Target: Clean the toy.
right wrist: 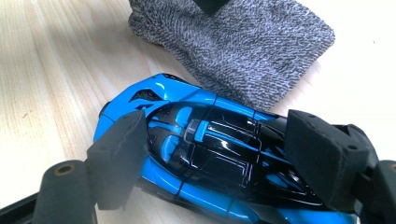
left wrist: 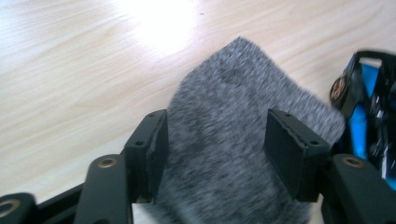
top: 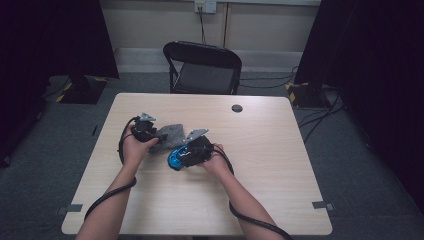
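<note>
1. We are clamping the blue toy car [right wrist: 205,158] on the desk [top: 280,165] with our right tool [right wrist: 210,158]
2. Our left tool [left wrist: 215,144] is straddling the grey sock [left wrist: 233,121] unclenched; closing carelessly risks nudging the car

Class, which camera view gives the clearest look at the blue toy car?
The right gripper view: the blue toy car sits large and sharp between its claw's pads. The high view shows a small blue patch by the right hand; the left gripper view catches a blurred blue edge.
</note>
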